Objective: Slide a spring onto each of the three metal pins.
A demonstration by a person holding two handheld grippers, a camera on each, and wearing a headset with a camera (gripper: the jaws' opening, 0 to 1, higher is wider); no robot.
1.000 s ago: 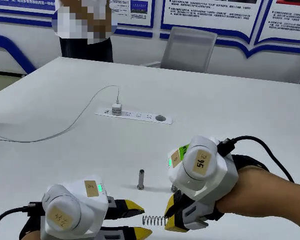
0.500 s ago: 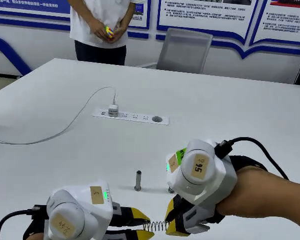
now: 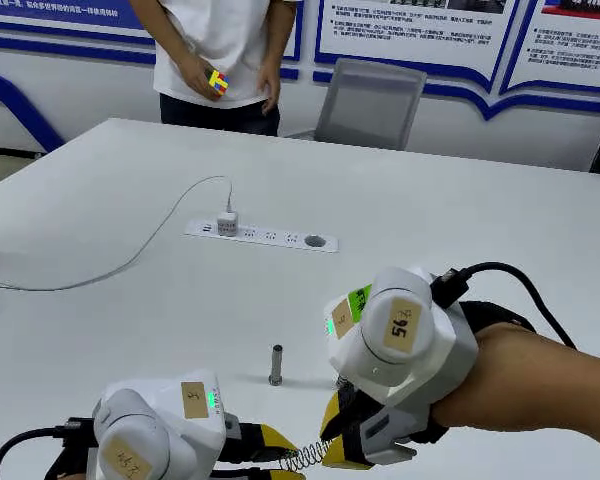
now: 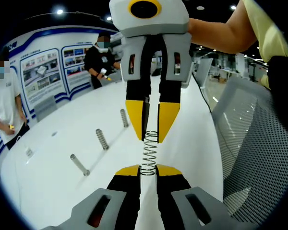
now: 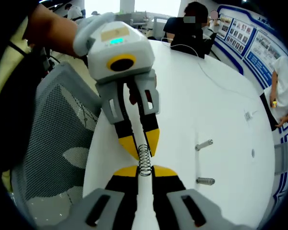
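Yellow-tipped fingers (image 4: pixel 129 171) of the left gripper (image 4: pixel 148 170) are clamped on one end of the spring (image 4: pixel 149 152), low by the desk's (image 3: pixel 130 300) near edge. The spring runs across to the right gripper (image 5: pixel 144 171), whose fingers pinch its other end. Behind them, toward the desk's middle, a bare pin (image 3: pixel 276 365) stands upright. Just right of it, a second pin (image 3: pixel 342 381) is partly hidden by the right gripper; the left gripper view shows a coil on it, and a third pin (image 4: pixel 124 118) beyond. A power strip (image 3: pixel 263 234) lies further back.
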